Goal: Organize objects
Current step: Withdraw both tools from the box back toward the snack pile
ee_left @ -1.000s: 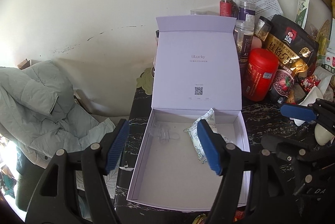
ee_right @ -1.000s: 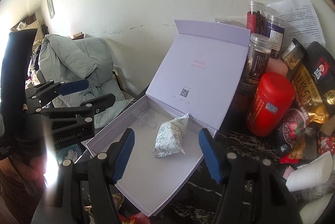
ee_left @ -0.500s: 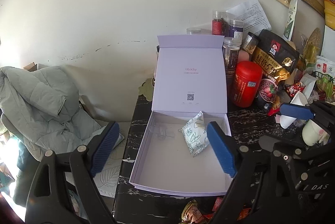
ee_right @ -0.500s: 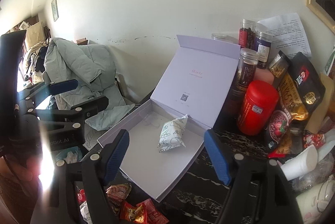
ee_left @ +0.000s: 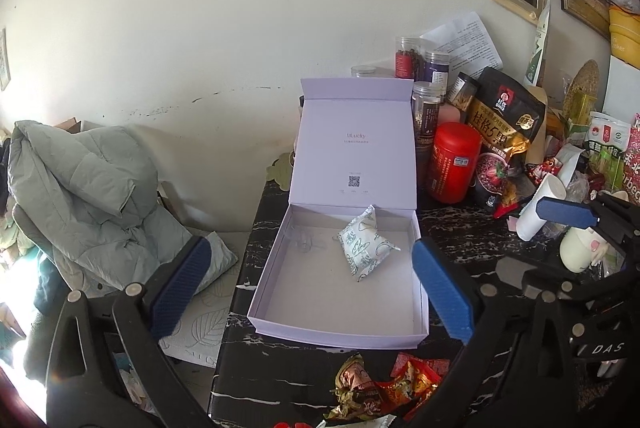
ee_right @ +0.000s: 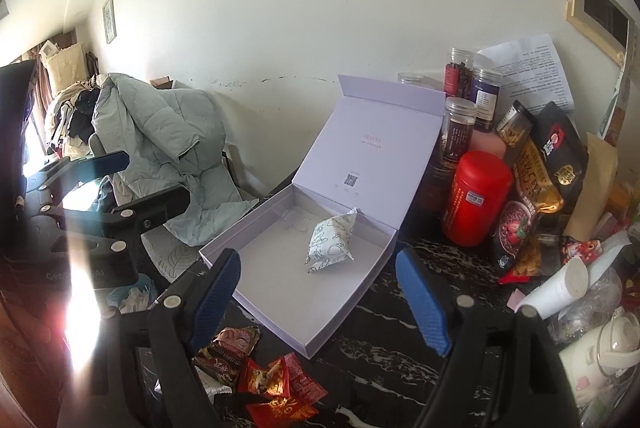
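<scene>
On the black marbled table [ee_left: 448, 228] we find the lilac box [ee_left: 276, 276], lid up, with a white packet [ee_left: 362, 242] at its 12 o'clock end. Left gripper [ee_left: 308, 286] and right gripper [ee_right: 320, 294]: jaws opening, nothing between them.

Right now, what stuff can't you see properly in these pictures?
- Snack packets: left wrist view, cut off by the bottom edge.
- Print inside the box lid: both views, too small to read.
- Left tool: right wrist view, washed out by window glare.
- Mug: right wrist view, partly behind the tool's arm.
</scene>
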Available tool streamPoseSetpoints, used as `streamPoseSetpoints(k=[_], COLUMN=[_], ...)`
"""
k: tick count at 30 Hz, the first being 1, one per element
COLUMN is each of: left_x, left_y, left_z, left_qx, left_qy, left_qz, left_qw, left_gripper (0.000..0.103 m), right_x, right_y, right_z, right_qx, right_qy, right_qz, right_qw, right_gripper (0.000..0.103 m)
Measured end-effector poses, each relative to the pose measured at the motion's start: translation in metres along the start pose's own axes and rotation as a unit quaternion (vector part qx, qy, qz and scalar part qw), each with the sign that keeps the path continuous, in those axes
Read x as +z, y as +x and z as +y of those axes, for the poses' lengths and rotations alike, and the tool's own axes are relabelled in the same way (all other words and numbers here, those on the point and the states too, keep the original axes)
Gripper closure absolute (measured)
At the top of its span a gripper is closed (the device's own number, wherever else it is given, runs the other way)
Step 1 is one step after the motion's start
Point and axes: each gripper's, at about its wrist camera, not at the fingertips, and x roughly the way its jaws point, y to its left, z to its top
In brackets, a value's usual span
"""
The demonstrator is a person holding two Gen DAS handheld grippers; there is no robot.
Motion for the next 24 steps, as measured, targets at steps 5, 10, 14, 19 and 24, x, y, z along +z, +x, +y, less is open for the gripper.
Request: streamPoseSetpoints(k=[5,10,14,19,24], left_x=[-0.011,-0.025,-0.039,-0.058,-0.076], left_y=[-0.009,-0.017,-0.021,-0.024,-0.026], left_z=[-0.004,-0.011,-0.015,-0.017,-0.015], left_qx=[0.0,0.0,0.0,-0.008,-0.009], left_qy=[0.003,0.008,0.014,0.01,0.001], left_qz=[0.003,0.007,0.02,0.034,0.049], left_qw=[1.0,0.9999,0.9997,0.9993,0.9987], left_gripper=[0.002,0.002,0.002,0.002,0.002], right_x=[-0.012,-0.026,-0.038,-0.054,-0.072], right_y=[-0.006,-0.011,-0.015,-0.016,-0.015], right_z=[-0.001,-0.001,0.002,0.007,0.014], right_qx=[0.001,0.001,0.001,0.007,0.017], right_qy=[0.005,0.012,0.011,0.006,0.004], right_qz=[0.005,0.01,0.015,0.026,0.037], right_qw=[1.0,1.0,1.0,1.0,0.999], right_gripper=[0.022,0.022,0.022,0.022,0.022])
